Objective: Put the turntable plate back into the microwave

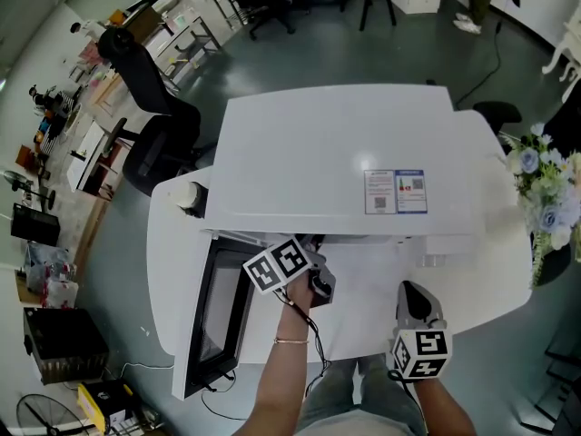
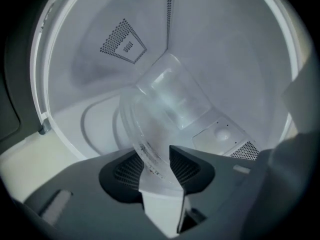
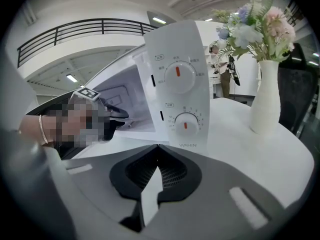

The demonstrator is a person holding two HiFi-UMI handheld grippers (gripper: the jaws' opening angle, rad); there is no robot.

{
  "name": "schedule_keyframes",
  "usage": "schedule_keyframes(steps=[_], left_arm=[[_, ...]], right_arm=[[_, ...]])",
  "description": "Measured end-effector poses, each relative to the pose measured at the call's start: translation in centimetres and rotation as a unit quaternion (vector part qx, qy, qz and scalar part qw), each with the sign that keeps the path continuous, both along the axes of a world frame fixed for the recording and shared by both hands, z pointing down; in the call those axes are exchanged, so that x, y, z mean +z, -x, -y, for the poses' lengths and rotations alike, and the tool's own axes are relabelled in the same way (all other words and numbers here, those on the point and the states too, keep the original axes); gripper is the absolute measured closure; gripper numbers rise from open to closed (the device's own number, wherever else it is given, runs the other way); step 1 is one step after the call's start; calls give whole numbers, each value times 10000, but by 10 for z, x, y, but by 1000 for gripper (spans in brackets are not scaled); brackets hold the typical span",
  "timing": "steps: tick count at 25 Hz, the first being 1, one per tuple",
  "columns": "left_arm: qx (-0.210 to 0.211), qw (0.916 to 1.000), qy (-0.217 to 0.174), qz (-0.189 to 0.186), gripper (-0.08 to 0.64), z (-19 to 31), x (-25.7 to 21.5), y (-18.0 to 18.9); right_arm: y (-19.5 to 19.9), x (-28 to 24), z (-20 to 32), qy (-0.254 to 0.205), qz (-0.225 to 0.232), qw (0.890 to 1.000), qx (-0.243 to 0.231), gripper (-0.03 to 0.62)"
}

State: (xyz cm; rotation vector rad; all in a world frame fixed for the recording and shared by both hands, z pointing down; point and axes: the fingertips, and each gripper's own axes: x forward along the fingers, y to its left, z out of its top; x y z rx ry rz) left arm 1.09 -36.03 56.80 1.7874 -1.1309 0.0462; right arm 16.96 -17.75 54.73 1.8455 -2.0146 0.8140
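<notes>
**A:** While the left gripper (image 2: 156,159) is reached into the microwave (image 1: 336,153), which step do I log?

**B:** Placing, at the let-go. The turntable plate (image 2: 167,101) is inside the cavity. It's clear glass and looks canted rather than lying flat, but that view is skewed, so I'm not certain. Its rim runs between the left fingers (image 2: 186,166), which stand partly apart. The edge lies along one pad and there's a gap to the other, so no squeeze on it.

**A:** Right gripper (image 3: 158,151)?

**B:** Fingers pressed together, nothing in them. It hangs outside over the surface (image 1: 490,262), facing the control panel (image 3: 180,94) with its two dials. A vase of flowers (image 3: 264,96) stands beside the microwave. The door (image 1: 213,321) is swung open.

**A:** So the task's done?

**B:** Not by my reading. The plate's in but doesn't look seated, and I can't see a hub or roller ring under it.

**A:** Next move?

**B:** My guess is to settle the plate flat and centred. Then draw the left gripper straight back so the fingers clear the rim without dragging it. Glass is slick and could clatter if it drops from that cant.
</notes>
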Motion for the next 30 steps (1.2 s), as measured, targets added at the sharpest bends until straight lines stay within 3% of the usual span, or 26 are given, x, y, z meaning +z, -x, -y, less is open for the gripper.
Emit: schedule_keyframes(steps=[13, 30], left_arm=[[383, 9934, 103, 1076, 321, -1, 4, 8], [209, 9860, 188, 1643, 316, -6, 7, 23]], right_arm=[[6, -1, -10, 39, 13, 10000, 15, 583], [19, 1, -21, 38, 38, 10000, 11, 582]])
